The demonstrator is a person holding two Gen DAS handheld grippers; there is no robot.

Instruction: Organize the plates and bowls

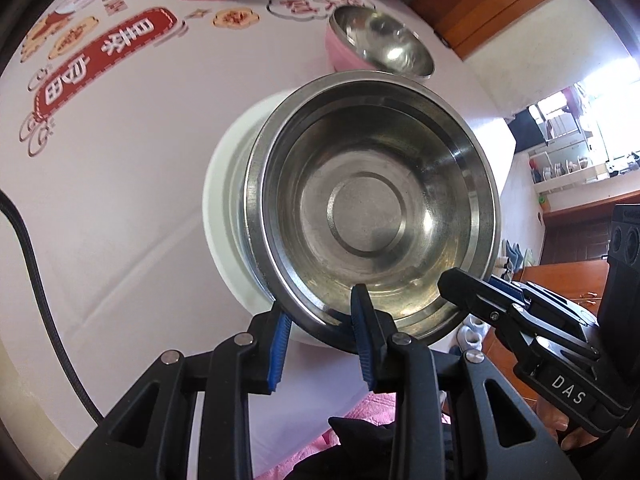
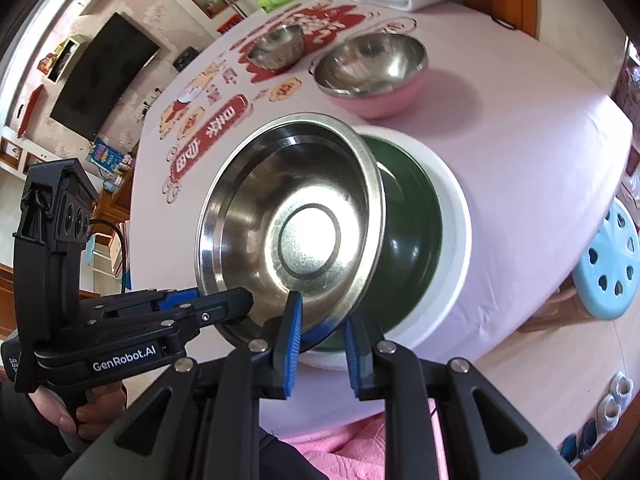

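a steel dish (image 2: pixel 288 232) tilts over a white-rimmed bowl (image 2: pixel 452 216) (two bowls (image 2: pixel 372 68) behind).
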